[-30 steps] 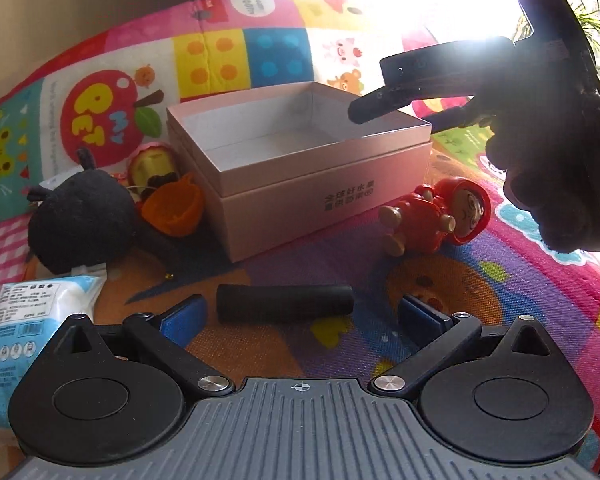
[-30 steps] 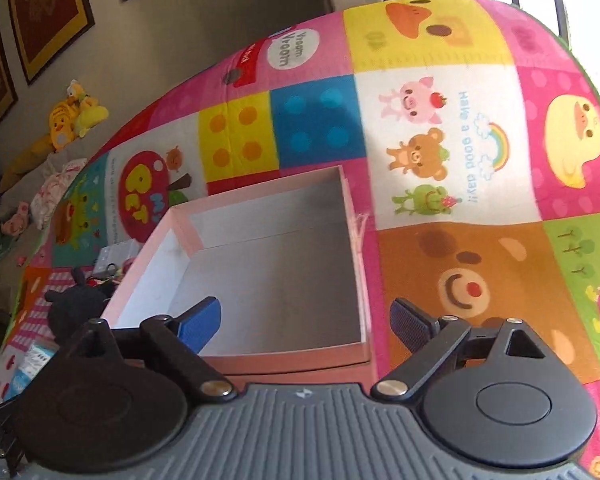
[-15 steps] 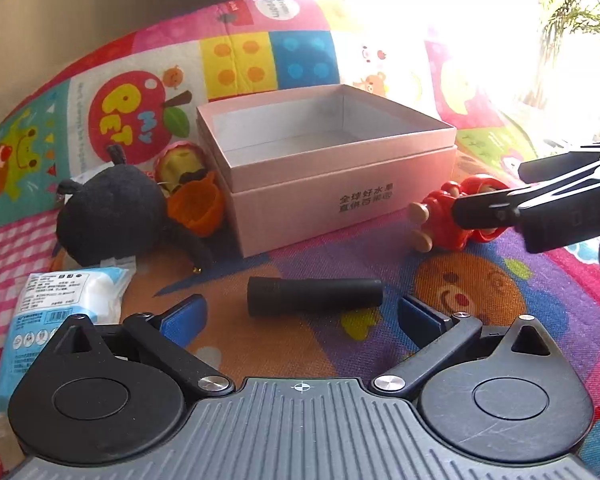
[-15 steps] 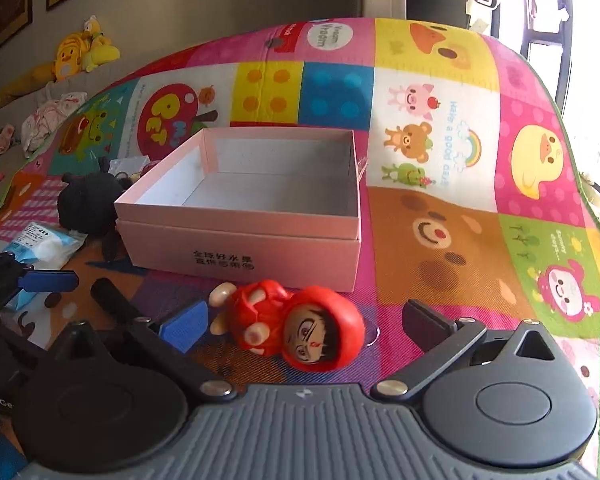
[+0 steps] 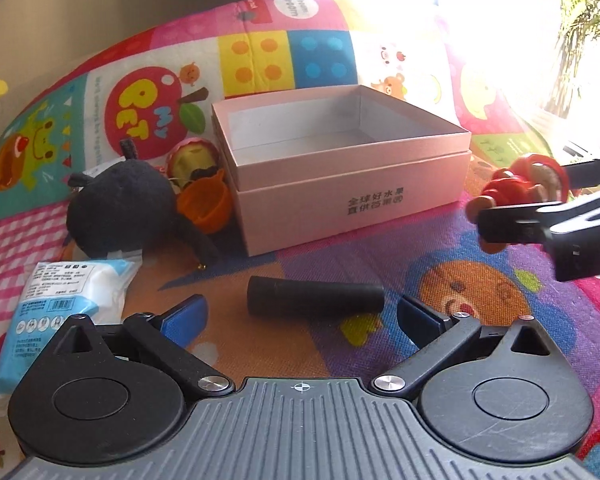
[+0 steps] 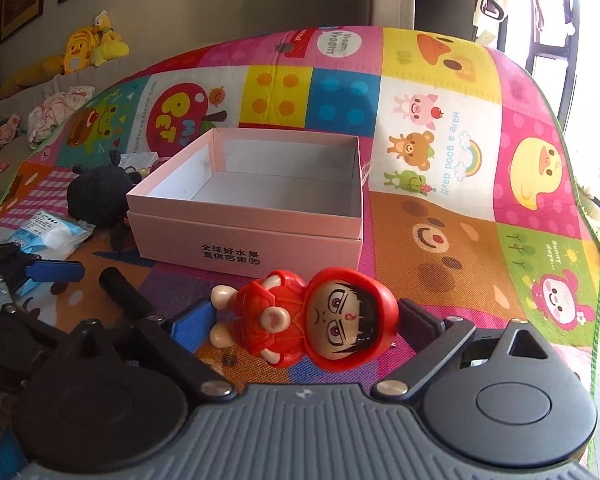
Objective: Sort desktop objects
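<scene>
Left wrist view, left to right. A white-and-blue packet (image 5: pixel 60 304) lies at 9 o'clock on the play mat (image 5: pixel 480 360). Above it, at 10 o'clock, sits a black plush toy (image 5: pixel 120 212), touching an orange cup (image 5: pixel 206 206). The left gripper (image 5: pixel 300 318) has its jaws spread wide and grips nothing; a black cylinder (image 5: pixel 314 300) lies flat on the mat just ahead of the blue fingertips (image 5: pixel 184 320), crosswise between them and not touched. The open pink box (image 5: pixel 340 184) stands past the cylinder at 12 o'clock, its interior bare. At 3 o'clock the right gripper's dark fingers reach in beside a red doll (image 5: pixel 520 184).

Right wrist view. The packet (image 6: pixel 48 236) and plush toy (image 6: pixel 98 194) lie at 9 o'clock, the box (image 6: pixel 248 216) at 12 o'clock. The right gripper (image 6: pixel 304 320) is wide and its jaws are closing. The red doll (image 6: pixel 320 320) lies on its back between the fingers. The left pad sits by its feet and the right pad by its hood. Whether either pad presses on it cannot be told.
</scene>
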`<state>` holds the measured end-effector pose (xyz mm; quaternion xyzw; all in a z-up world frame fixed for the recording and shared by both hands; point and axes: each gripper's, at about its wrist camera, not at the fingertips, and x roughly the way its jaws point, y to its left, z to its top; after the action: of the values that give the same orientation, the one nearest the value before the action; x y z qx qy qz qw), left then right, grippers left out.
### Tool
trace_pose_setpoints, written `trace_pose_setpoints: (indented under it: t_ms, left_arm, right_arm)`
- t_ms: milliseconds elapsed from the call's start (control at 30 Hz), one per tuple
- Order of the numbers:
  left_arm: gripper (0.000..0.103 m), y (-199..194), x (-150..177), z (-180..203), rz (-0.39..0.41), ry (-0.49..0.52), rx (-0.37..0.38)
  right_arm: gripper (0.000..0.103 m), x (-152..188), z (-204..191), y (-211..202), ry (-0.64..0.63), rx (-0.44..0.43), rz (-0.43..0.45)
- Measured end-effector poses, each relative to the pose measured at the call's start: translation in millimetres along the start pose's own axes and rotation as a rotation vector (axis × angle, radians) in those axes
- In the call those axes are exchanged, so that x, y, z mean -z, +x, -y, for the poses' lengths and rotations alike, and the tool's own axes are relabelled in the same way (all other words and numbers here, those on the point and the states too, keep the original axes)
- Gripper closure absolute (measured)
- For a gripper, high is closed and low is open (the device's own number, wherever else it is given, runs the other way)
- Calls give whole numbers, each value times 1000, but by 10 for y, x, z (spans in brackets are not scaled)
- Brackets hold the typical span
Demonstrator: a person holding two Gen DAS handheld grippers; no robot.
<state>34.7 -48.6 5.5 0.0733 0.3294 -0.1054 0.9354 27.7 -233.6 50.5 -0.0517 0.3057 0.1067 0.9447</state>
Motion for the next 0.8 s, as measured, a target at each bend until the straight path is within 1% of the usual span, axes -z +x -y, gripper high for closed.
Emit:
trace_pose_setpoints:
  t_ms: [100, 133, 167, 200, 233, 367, 500, 600, 667, 800]
  left_arm:
    - [0, 77, -46, 67, -7, 14, -21]
    - [2, 98, -53, 81, -11, 18, -24]
    - [12, 116, -60, 90, -16, 20, -26]
    - [16, 121, -60, 91, -18, 18, -16]
    - [22, 111, -64, 86, -18, 11, -2]
    - [23, -18, -22, 86, 2, 22, -6]
    - [23, -304, 44, 45, 18, 28, 47]
    - [23, -601, 15, 2, 70, 16, 68]
    - [23, -812, -60, -42, 127, -2, 80]
    - [23, -1140, -276, -90, 243, -17, 83]
  right_arm:
    - [7, -3, 33, -160, -16, -9, 17]
    - [7, -4, 36, -196, -18, -18, 18]
    - [7, 0, 33, -220, -18, -28, 18]
    - [7, 9, 23, -246, -19, -42, 17]
    - [7, 23, 8, -265, -20, -56, 14]
    - [7, 84, -56, -299, -27, -107, -11]
    - [7, 91, -69, -409, -42, -149, -17]
    - [7, 29, -70, -563, -53, -180, 2]
    - [7, -54, -61, -723, -57, -191, 50]
    - [7, -288, -29, -1092, -60, -212, 185]
